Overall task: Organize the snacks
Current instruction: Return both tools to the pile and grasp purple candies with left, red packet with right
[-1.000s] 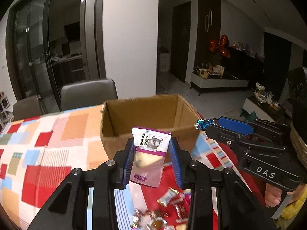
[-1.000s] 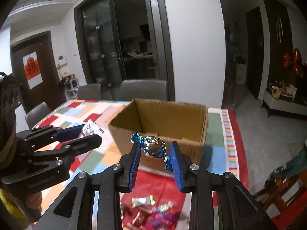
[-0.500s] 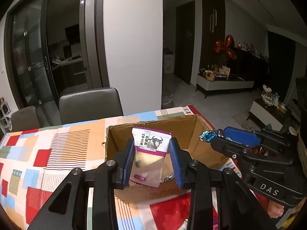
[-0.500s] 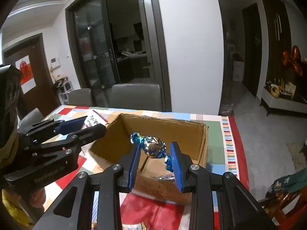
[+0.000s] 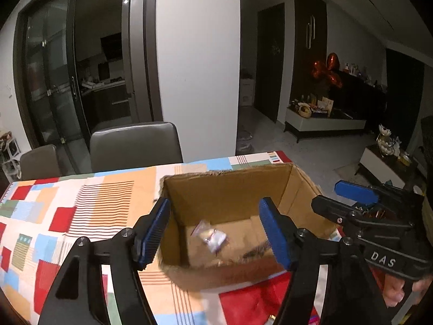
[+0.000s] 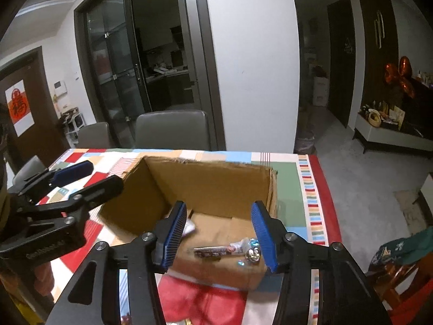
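Observation:
An open cardboard box [image 5: 232, 187] [image 6: 216, 176] stands on the patchwork tablecloth. My left gripper [image 5: 215, 234] is open and empty above the box's near wall; it also shows in the right wrist view [image 6: 86, 177]. The purple-and-white snack packet [image 5: 212, 237] lies blurred on the box floor. My right gripper [image 6: 219, 239] is open and empty over the box; it also shows in the left wrist view [image 5: 335, 196]. The blue foil candy [image 6: 251, 249] lies in the box beside a dark flat wrapper [image 6: 213, 252].
The tablecloth [image 5: 81, 203] covers the table around the box. Two grey chairs [image 5: 135, 146] [image 5: 40, 162] stand at the far edge. A few loose wrappers [image 5: 273, 318] show at the table's near edge. A white pillar stands behind.
Both grippers moved forward over the box and opened. The packet dropped from the left gripper and the blue candy from the right into the box.

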`<state>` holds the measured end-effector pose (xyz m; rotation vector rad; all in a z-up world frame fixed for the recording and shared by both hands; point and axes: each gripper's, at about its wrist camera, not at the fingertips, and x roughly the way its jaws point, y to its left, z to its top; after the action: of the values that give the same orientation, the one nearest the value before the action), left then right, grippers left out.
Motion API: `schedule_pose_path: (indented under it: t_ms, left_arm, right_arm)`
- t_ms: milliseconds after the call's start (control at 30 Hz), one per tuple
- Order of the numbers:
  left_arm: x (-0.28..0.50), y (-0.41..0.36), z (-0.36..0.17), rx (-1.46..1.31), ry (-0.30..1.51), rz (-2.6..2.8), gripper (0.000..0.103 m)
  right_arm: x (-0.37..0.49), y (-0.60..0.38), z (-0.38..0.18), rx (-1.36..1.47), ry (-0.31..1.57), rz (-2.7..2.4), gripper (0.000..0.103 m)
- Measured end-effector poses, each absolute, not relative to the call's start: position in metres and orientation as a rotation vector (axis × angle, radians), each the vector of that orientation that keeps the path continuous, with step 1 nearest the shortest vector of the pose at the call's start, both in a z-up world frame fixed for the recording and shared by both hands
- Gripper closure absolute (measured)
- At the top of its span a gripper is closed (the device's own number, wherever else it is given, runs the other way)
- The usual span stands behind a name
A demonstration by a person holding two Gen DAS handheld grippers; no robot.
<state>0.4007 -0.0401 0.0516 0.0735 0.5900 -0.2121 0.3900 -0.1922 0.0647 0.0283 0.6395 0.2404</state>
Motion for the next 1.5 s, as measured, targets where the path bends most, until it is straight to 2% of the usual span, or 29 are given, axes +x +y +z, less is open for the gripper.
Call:
schedule_pose_path:
  t_ms: [367, 767, 1067, 1233, 1300, 1400, 1500]
  left_arm:
    - [0.326, -0.021, 0.051, 0.107, 0.573, -0.189, 0.036]
    - [0.260, 0.000, 0.022, 0.133, 0.588, -0.191, 0.036]
    - [0.243, 0.009, -0.029, 0.114, 0.722, -0.218, 0.038]
    - [0.245, 0.012, -0.059, 0.103, 0.808, -0.229, 0.043]
    - [0.245, 0.012, -0.068, 0.092, 0.833, -0.237, 0.044]
    - [0.247, 0.011, -0.080, 0.077, 0.868, -0.255, 0.046]
    - [0.251, 0.009, -0.090, 0.077, 0.897, -0.263, 0.050]
  right_arm:
    - [0.330, -0.175, 0.058, 0.024, 0.650, 0.313, 0.052]
    - [0.270, -0.153, 0.027, 0.005, 0.679, 0.341, 0.052]
    - [0.253, -0.147, -0.018, 0.049, 0.799, 0.339, 0.052]
    - [0.251, -0.144, -0.041, 0.034, 0.854, 0.333, 0.053]
    - [0.251, -0.142, -0.049, 0.033, 0.876, 0.334, 0.059]
    - [0.253, -0.141, -0.058, 0.035, 0.901, 0.338, 0.059]
    - [0.256, -0.142, -0.067, 0.049, 0.930, 0.333, 0.064]
